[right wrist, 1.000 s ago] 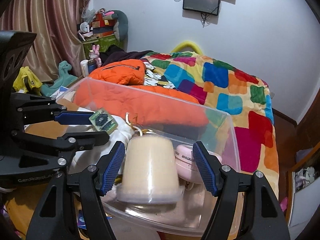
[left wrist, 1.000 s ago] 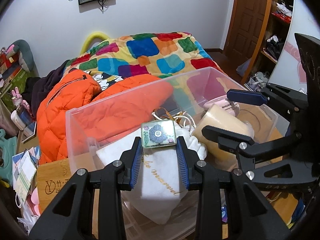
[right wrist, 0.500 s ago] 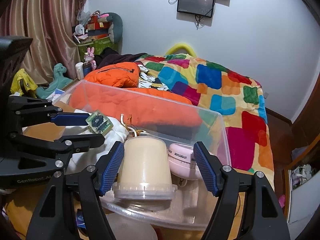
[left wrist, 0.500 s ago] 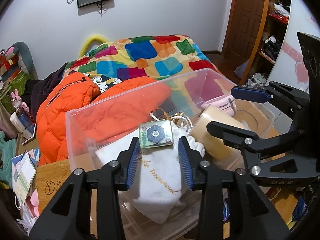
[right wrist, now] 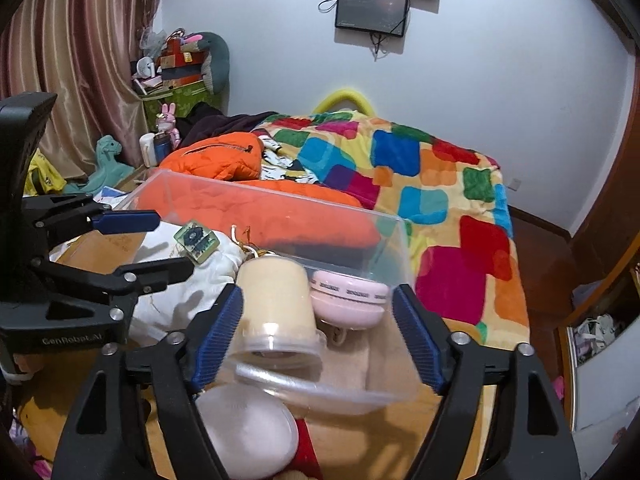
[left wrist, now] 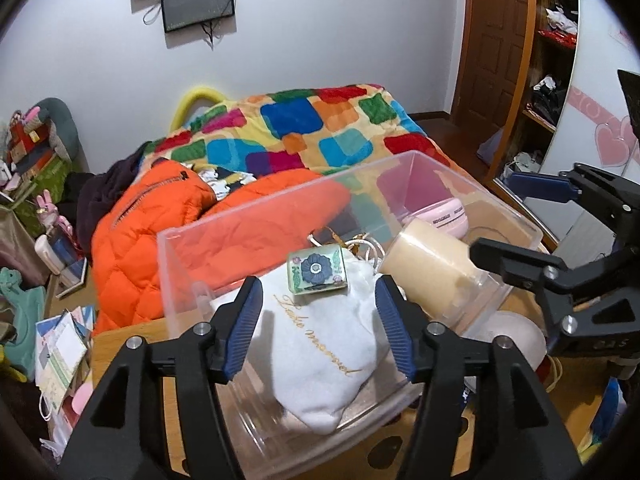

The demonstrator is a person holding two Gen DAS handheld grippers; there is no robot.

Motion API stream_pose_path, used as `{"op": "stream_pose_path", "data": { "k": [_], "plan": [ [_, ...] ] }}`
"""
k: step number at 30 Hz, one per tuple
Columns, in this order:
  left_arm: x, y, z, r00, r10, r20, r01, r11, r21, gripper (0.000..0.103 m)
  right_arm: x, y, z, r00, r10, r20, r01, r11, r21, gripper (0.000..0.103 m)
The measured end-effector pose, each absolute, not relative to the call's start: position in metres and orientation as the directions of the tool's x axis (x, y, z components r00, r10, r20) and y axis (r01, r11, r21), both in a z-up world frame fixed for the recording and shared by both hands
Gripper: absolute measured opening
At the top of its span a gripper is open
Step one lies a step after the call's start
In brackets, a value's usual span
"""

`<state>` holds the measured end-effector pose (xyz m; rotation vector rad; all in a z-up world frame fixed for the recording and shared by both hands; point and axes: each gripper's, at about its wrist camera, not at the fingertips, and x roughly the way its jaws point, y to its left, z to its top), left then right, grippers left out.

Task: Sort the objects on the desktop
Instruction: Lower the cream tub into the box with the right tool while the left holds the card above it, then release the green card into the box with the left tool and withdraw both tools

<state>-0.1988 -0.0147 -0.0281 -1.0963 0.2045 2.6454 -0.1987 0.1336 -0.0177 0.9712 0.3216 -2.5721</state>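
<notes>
A clear plastic bin [left wrist: 400, 160] sits on the wooden desk [left wrist: 128, 332]. Inside it lie a white cloth pouch [left wrist: 320, 356], a small green flowered box [left wrist: 317, 269] resting on the pouch, a cream jar [left wrist: 424, 264] and a pink round case [left wrist: 444, 216]. My left gripper [left wrist: 318, 330] is open and empty, just behind the flowered box. My right gripper [right wrist: 318, 334] is open and empty over the bin's near edge, with the cream jar [right wrist: 276, 308] and the pink case [right wrist: 348, 300] between its fingers but apart from them. The flowered box [right wrist: 197, 239] also shows in the right wrist view.
A bed with a colourful blanket [left wrist: 320, 128] and an orange jacket [left wrist: 148, 220] lies behind the desk. A pale round lid [right wrist: 248, 424] lies on the desk in front of the bin. Paper clutter [left wrist: 60, 348] sits at the left; a wardrobe [left wrist: 548, 60] stands at the right.
My left gripper opened and let go of the flowered box, which now rests on the white pouch. Both grippers drew back from the bin.
</notes>
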Motion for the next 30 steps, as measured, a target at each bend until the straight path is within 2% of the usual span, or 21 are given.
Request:
{"op": "stream_pose_path", "data": {
  "k": [3,16,20,30],
  "plan": [
    [-0.195,-0.014,-0.024,-0.685,0.187,-0.704,-0.293,-0.955,0.031,0.066,-0.191,0.136,-0.014,-0.705,-0.25,-0.663,0.408,-0.909,-0.091,0.08],
    [-0.167,-0.016,-0.004,-0.718,0.138,-0.683,-0.25,-0.966,0.068,0.074,-0.17,0.15,-0.007,-0.693,-0.245,-0.678,0.389,-0.919,-0.066,0.081],
    [-0.156,-0.012,-0.001,-0.719,0.135,-0.682,-0.25,-0.966,0.072,0.087,-0.161,0.156,-0.009,-0.684,-0.251,-0.685,0.384,-0.922,-0.046,0.081],
    [-0.131,-0.002,0.001,-0.727,0.14,-0.673,-0.263,-0.961,0.084,0.089,-0.136,0.17,-0.014,-0.679,-0.233,-0.696,0.357,-0.933,-0.036,0.081]
  ]
}}
